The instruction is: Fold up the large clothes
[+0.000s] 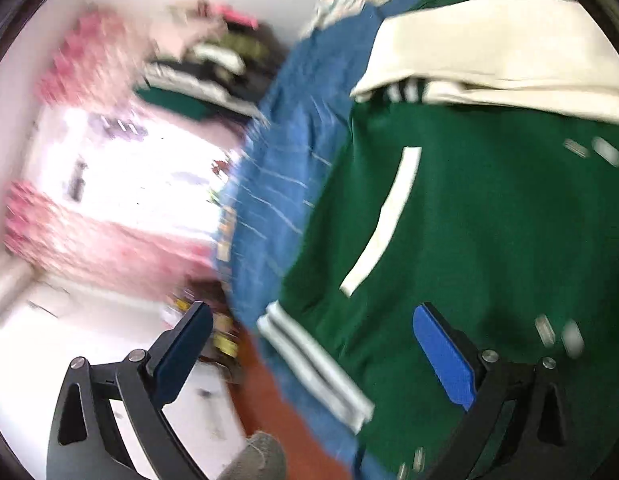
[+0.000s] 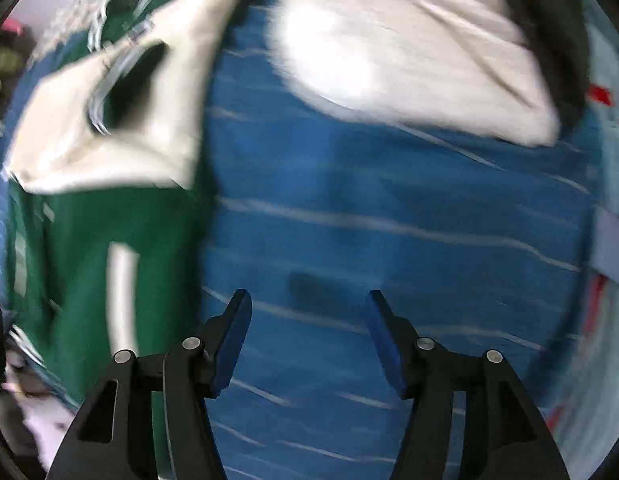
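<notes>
On the blue bed, left view: your left gripper [image 1: 311,354] is spread wide with nothing between its pads.
Jacket: the green jacket [image 1: 489,220] lies flat on the striped blue sheet [image 1: 277,168], cream sleeve [image 1: 489,52] folded across the top.
Right view: your right gripper [image 2: 307,344] is parted and empty over bare sheet, with the jacket off to the left.

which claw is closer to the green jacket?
Left. The left claw hangs open over the green jacket at its hem edge; the right claw is open over the blue bedspread beside it.
</notes>
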